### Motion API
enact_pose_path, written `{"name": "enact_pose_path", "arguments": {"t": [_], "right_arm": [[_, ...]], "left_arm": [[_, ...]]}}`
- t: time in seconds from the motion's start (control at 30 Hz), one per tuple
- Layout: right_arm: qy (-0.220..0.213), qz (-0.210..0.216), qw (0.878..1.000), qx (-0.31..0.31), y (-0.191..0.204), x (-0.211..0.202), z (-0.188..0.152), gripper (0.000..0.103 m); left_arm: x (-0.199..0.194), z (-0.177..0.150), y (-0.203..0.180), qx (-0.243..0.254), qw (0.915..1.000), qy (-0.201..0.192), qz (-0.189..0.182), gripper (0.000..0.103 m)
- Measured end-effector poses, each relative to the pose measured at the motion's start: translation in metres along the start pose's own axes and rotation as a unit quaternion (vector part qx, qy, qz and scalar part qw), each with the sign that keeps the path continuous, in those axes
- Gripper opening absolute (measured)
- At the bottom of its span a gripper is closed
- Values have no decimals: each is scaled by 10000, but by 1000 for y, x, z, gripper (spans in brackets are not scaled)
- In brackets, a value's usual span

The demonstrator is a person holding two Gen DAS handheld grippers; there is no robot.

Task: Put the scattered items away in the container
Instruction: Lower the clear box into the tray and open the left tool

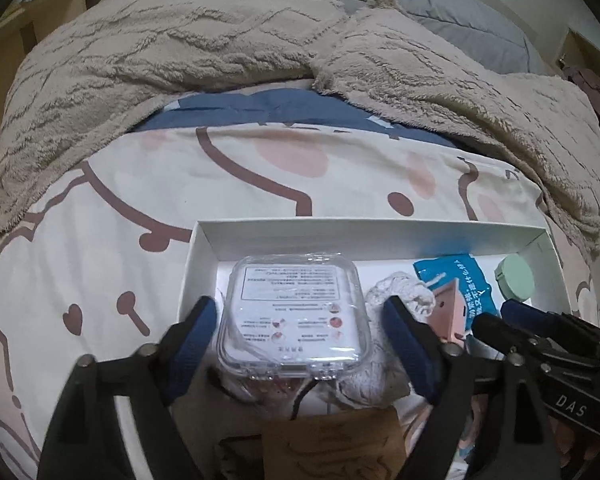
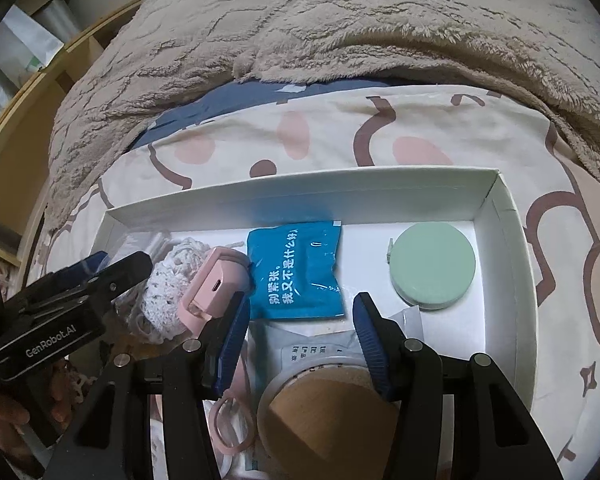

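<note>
A white shallow box (image 1: 204, 240) (image 2: 496, 216) lies on the bed. In it are a clear plastic case (image 1: 296, 316), a white crocheted piece (image 1: 400, 292) (image 2: 168, 276), a pink device (image 1: 448, 308) (image 2: 216, 280), a blue packet (image 1: 460, 280) (image 2: 296, 268) and a green round tin (image 1: 516, 276) (image 2: 434, 266). My left gripper (image 1: 300, 320) is open, its fingers either side of the clear case without touching it. My right gripper (image 2: 300, 320) is open above a round lidded container with a brown top (image 2: 328, 404) and a pink ring (image 2: 232, 424).
The box sits on a cream sheet with brown and pink cartoon print (image 1: 100, 220) (image 2: 320, 132). A beige fluffy blanket (image 1: 180, 28) (image 2: 340, 20) is bunched behind it. A wooden bed frame (image 2: 24, 120) runs along the left. A brown card (image 1: 340, 440) lies at the near edge.
</note>
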State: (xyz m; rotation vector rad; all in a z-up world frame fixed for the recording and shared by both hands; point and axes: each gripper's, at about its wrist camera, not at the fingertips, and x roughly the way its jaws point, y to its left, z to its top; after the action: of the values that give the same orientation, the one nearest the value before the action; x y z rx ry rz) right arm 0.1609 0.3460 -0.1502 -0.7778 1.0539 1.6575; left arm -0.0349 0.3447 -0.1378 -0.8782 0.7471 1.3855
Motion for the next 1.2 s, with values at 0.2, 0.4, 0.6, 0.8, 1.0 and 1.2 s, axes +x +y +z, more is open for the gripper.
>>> {"name": "enact_pose_path", "arguments": {"t": [0.2,0.4,0.6,0.8,1.0,1.2], "right_arm": [[-2,30,10000,-43,1,-4,-2,54],[-23,26,10000,-19,-1,-7,-4,54],[-22,61,10000,8,-3,-9,-3,54],[-87,80,9999,10,-5,-15,-2,54],[-160,71,9998,-6,-6,-22,-5,54],[-203,274,9990,-289,6,-27,-7,54]], "left_arm": [[-3,0,-1,66,9999,6,86,95],[-2,-3,-18,516,9970,240,523,95],[4,-9,-30,527,9970,558,36,95],[6,-11,-40,730,9957,546,149,96],[-4,-4,-30,446,9981,408,102,96],[-25,6,-19,446,9987,196,161,96]]}}
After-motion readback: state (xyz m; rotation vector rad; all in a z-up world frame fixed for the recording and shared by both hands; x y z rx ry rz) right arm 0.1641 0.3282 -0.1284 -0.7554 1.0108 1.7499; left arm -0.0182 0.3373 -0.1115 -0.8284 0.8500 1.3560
